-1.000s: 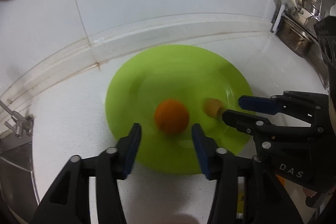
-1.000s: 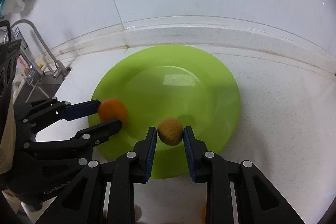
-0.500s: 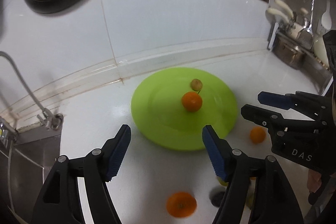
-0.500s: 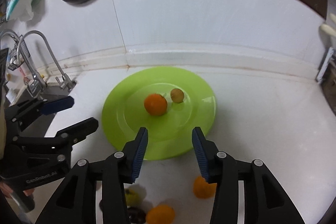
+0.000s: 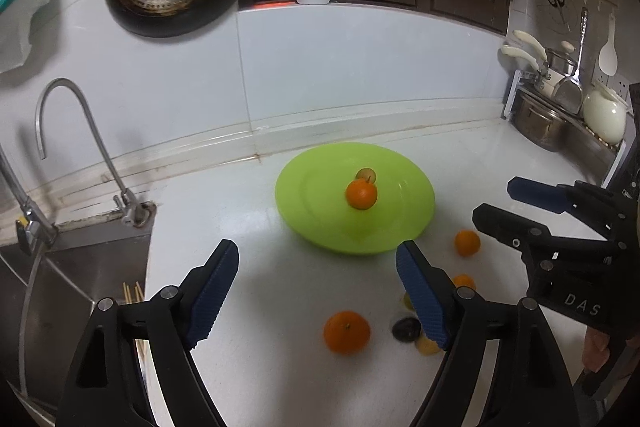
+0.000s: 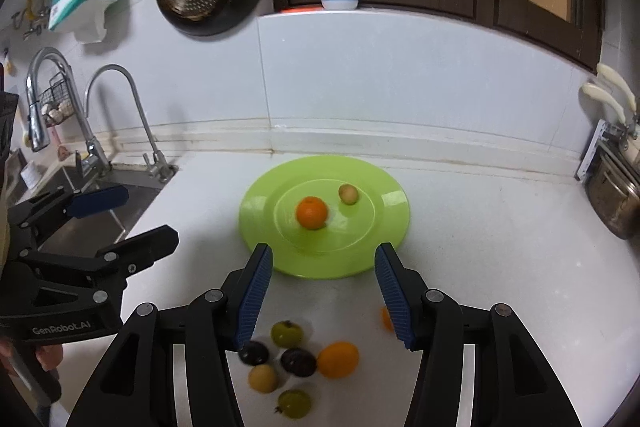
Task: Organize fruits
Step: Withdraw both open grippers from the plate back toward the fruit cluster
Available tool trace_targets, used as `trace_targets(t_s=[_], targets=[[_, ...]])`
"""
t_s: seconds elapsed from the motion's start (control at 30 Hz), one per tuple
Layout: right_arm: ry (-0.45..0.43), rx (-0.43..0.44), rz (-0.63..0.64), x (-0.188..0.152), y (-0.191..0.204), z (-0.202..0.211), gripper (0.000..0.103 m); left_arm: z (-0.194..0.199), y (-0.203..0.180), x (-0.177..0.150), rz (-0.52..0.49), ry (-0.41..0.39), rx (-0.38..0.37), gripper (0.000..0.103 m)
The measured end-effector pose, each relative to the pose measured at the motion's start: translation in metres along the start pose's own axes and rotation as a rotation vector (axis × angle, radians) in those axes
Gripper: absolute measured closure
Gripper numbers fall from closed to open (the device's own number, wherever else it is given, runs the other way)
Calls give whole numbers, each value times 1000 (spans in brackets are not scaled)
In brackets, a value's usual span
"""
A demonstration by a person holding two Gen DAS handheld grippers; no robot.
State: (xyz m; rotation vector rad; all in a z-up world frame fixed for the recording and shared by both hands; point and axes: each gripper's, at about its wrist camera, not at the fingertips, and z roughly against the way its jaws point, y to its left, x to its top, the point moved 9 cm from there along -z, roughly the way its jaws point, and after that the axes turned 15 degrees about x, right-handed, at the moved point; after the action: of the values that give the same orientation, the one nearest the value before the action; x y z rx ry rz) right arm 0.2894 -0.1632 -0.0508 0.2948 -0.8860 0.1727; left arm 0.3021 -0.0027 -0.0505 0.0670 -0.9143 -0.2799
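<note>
White bench [image 6: 500, 267] carries green plate [image 6: 256, 211] at centre. Left gripper [image 5: 316, 291] and right gripper [image 6: 322, 291] hover over bench at 6 o'clock of plate, fingers of both wide apart, holding nothing. Orange [image 6: 312, 213] mid-plate; small tan fruit [image 6: 348, 194] at its 2 o'clock. Loose fruit cluster [image 6: 298, 363] on bench at plate's 6 o'clock: oranges, green, dark, yellow pieces.

My left gripper [image 5: 316, 291] is black with bumpy blue pads [image 5: 212, 293] and shiny round screws. My right gripper [image 6: 322, 293] matches; at far right of the left view, it says "DAS" in white.
</note>
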Motion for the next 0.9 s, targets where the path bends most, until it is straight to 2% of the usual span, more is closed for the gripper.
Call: trace_targets(t_s=[0.4, 0.9], targets=[[23, -2, -16, -28, 22, 13, 49, 22, 8, -24, -27, -20, 25, 16], [148, 1, -64, -77, 16, 2, 49, 4, -6, -63, -98, 81, 18, 16]])
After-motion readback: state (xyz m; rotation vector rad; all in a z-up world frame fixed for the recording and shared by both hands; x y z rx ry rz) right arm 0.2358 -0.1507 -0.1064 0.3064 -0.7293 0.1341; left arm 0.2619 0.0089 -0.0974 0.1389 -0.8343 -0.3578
